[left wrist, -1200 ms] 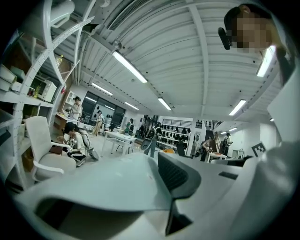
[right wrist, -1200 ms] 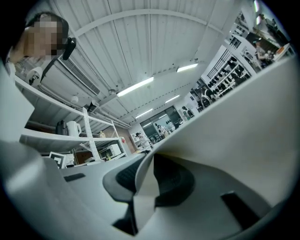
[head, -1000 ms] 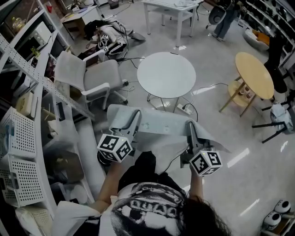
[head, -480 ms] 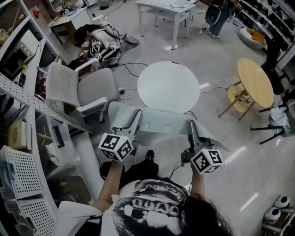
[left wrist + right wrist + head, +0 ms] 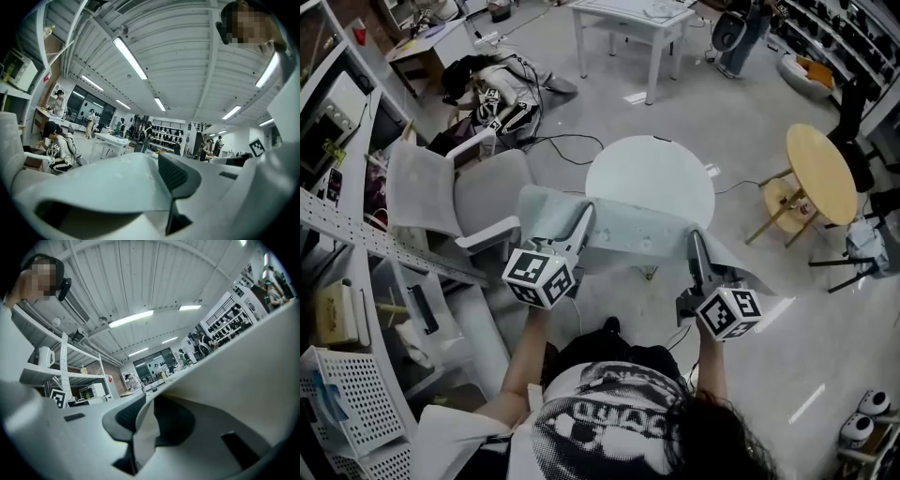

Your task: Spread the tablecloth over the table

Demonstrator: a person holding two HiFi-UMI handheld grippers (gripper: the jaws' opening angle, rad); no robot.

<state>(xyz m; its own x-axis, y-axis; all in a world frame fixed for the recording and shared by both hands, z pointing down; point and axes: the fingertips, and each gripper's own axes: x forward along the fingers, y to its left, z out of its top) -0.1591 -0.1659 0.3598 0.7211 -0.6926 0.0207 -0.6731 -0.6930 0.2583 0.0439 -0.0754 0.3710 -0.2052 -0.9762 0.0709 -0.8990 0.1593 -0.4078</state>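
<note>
A pale grey tablecloth [image 5: 637, 230] hangs stretched between my two grippers, in front of the person's chest. Its far edge overlaps the near rim of the round white table [image 5: 652, 178] in the head view. My left gripper [image 5: 584, 214] is shut on the cloth's left corner, and the cloth [image 5: 103, 187] fills the lower half of the left gripper view beside the dark pad [image 5: 178, 176]. My right gripper [image 5: 694, 240] holds the right corner. There a fold of cloth [image 5: 243, 380] sits pinched between the pads [image 5: 124, 420], and those jaws are opening slightly.
A grey office chair [image 5: 459, 192] stands left of the round table, with cables on the floor [image 5: 567, 141] behind it. A wooden round table [image 5: 822, 173] is at the right, a white rectangular table [image 5: 633, 19] farther back, and shelving [image 5: 356, 234] along the left.
Both grippers have carried the stretched cloth forward toward the round table. The cloth's far edge now reaches the table's near rim. Both grips are unchanged.
</note>
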